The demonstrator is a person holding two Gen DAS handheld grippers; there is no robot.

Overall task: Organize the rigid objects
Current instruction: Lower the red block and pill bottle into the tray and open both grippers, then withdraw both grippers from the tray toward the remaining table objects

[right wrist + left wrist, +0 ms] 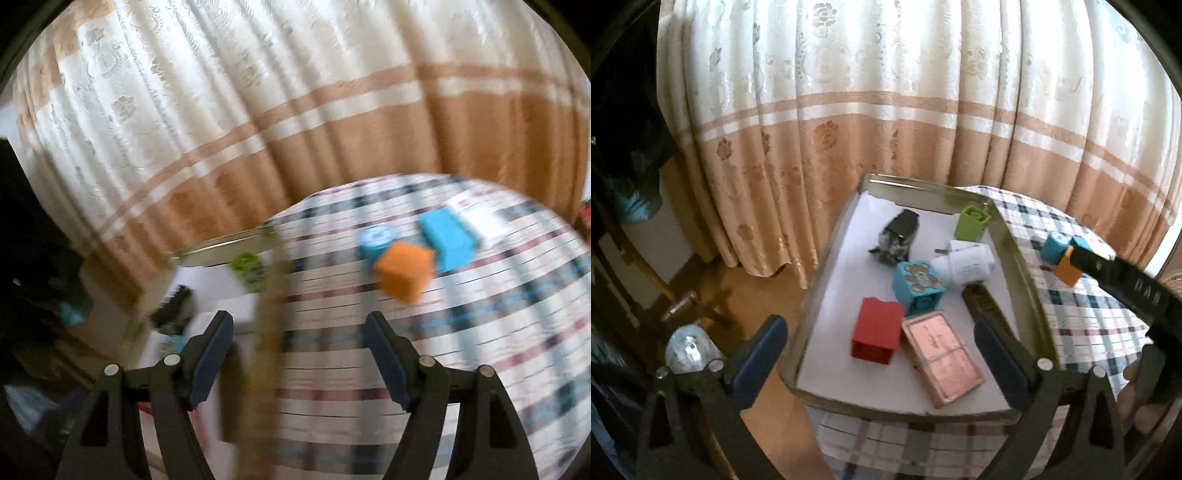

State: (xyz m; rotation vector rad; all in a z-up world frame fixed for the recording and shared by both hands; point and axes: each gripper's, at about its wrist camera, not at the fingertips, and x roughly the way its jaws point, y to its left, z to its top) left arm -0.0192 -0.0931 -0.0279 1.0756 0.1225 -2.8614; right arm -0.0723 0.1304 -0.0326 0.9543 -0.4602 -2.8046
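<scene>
A metal tray lined in white holds a red box, a pink flat case, a blue bear-print cube, a white plug, a green box and a black box. My left gripper hangs open above the red box and the pink case, gripping nothing. On the plaid cloth lie an orange cube, a blue cylinder and a blue box. My right gripper is open and empty, short of the orange cube, in a motion-blurred view.
A cream and tan curtain hangs close behind the table. The plaid tablecloth covers the table to the right of the tray. A white carton lies behind the blue box. Wooden floor and a dark chair leg are at the left.
</scene>
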